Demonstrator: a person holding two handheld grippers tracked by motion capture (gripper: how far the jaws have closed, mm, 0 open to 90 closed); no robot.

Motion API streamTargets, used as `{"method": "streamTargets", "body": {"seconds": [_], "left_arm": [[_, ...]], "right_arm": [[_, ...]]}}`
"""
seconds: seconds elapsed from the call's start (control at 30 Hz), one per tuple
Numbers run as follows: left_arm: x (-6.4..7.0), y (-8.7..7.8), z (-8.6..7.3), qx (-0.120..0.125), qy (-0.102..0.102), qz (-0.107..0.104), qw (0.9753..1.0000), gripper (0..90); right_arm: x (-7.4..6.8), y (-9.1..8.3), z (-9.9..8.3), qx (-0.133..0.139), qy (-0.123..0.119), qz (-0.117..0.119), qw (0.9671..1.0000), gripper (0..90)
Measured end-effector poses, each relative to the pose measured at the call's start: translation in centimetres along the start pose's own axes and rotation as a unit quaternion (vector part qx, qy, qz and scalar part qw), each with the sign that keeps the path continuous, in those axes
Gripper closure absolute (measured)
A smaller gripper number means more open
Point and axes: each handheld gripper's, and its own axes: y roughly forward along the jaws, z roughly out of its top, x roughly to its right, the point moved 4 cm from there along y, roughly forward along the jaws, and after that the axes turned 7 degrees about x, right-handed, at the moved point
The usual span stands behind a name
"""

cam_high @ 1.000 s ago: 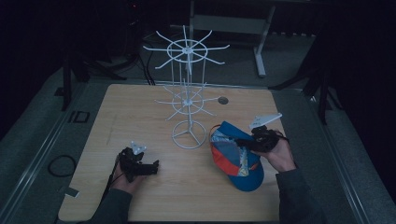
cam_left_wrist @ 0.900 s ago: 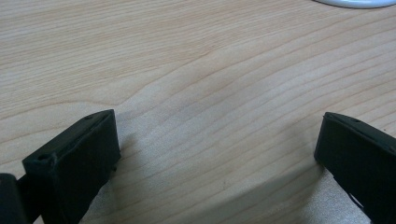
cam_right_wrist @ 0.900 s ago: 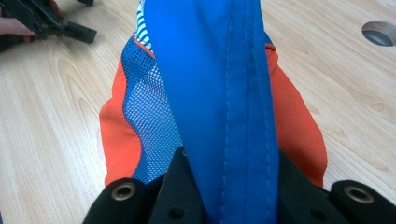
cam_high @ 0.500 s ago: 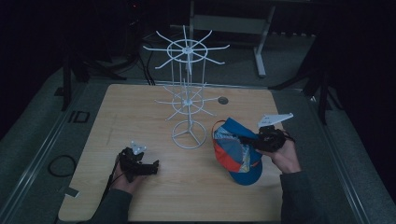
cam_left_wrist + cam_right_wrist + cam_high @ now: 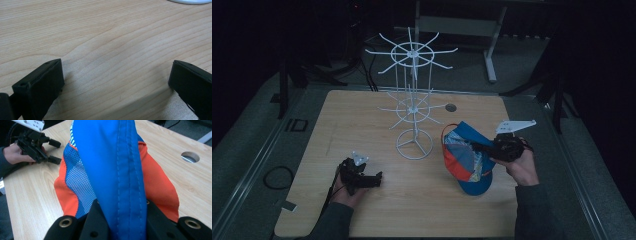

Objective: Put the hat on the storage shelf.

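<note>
Cap (image 5: 468,160), brim toward the person, pinched in the right tool (image 5: 484,148); left tool (image 5: 374,179) wide open, empty.

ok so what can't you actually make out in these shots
- Cap front, right gripper view: its own blue fabric covers any logo; the high view is too dim and small.
- Right tool grip, right gripper view: the bottom edge cuts it off.
- Rack, left gripper view: the top edge leaves just a sliver of its white base.
- Left tool jaw gap, high view: too small.

The cap (image 5: 117,170) hides the right gripper's (image 5: 120,225) jaws' tips.
</note>
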Motion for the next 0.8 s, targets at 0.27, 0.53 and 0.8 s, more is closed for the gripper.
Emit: {"method": "streamTargets", "body": {"seconds": [0.27, 0.53, 0.8], "left_arm": [[0.0, 0.0, 0.0, -0.001, 0.000, 0.000, 1.0000, 0.1], [0.0, 0.0, 0.0, -0.001, 0.000, 0.000, 1.0000, 0.1], [0.0, 0.0, 0.0, -0.001, 0.000, 0.000, 1.0000, 0.1]], "right_arm": [[0.1, -0.8, 0.7, 0.028, 0.005, -0.008, 0.9996, 86.7], [0.2, -1.5, 1.6, 0.048, 0.004, -0.009, 0.9988, 86.6], [0.2, -2.2, 2.3, 0.064, 0.004, -0.006, 0.9979, 86.6]]}}
